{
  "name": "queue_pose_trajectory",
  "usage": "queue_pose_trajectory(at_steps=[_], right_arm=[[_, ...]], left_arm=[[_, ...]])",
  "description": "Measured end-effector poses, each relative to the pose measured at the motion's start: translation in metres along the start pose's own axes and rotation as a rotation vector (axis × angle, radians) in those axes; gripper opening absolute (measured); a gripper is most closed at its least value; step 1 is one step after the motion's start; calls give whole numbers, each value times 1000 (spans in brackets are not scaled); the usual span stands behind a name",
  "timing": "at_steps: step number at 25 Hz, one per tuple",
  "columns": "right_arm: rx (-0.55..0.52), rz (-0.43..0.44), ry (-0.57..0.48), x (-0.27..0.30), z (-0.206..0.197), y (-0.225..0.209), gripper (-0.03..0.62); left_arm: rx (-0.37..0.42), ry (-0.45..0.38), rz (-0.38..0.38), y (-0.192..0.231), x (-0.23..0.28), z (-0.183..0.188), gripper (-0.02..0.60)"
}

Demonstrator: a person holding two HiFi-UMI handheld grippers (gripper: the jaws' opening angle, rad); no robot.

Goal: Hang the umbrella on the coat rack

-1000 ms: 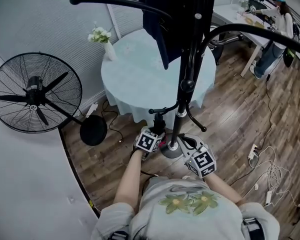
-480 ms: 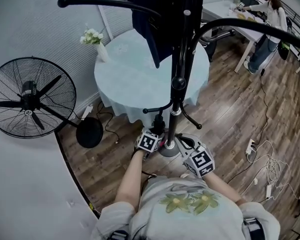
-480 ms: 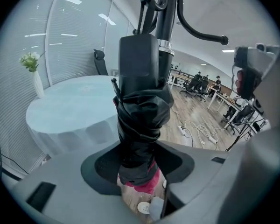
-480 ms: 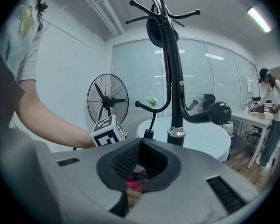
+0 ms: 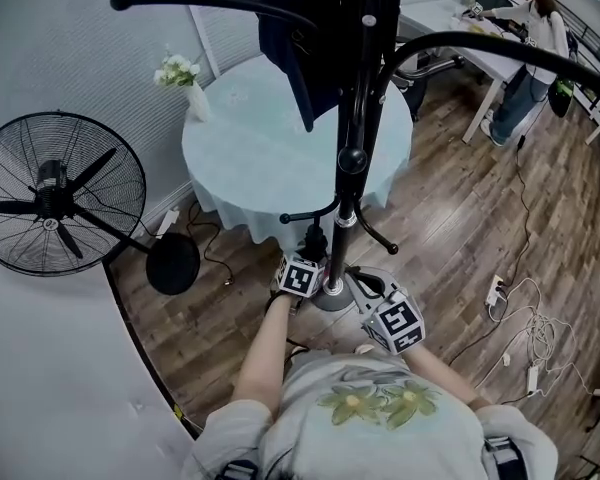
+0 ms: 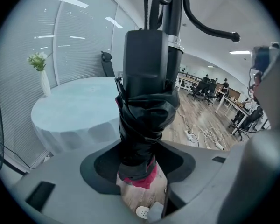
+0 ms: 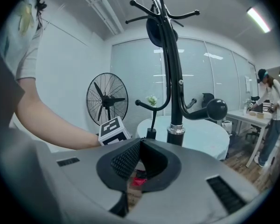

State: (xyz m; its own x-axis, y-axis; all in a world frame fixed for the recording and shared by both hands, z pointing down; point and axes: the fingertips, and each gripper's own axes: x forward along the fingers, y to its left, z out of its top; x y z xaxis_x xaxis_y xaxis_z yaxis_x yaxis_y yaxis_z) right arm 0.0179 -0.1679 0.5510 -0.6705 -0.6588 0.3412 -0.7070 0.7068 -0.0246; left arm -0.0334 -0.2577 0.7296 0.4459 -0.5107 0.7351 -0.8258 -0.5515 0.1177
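One folded umbrella [image 6: 141,125] upright, handle [image 6: 146,55] up, between left gripper [image 6: 139,166] jaws, opening.

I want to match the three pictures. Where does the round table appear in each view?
Head view: the table is at upper centre, behind the rack pole.
Left gripper view: the table is left of centre, to the left of the pole.
Right gripper view: the table is at centre right, behind the pole.
Shared landmark: the black rack pole, upright in all three.
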Motion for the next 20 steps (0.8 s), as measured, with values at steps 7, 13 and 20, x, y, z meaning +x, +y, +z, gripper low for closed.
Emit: queue_pose_trajectory(at_steps=[7,13,20], right_arm=[[-18,5,9,-3,-3,2,3],[-35,18,11,-4,-3,6,3],[-36,33,-18,0,8,7,3]], left_arm=[[-46,-25,30,6,-5,12,263],[-68,-120,76,18,-23,30,287],[-111,-257,128,15,-79,48,287]])
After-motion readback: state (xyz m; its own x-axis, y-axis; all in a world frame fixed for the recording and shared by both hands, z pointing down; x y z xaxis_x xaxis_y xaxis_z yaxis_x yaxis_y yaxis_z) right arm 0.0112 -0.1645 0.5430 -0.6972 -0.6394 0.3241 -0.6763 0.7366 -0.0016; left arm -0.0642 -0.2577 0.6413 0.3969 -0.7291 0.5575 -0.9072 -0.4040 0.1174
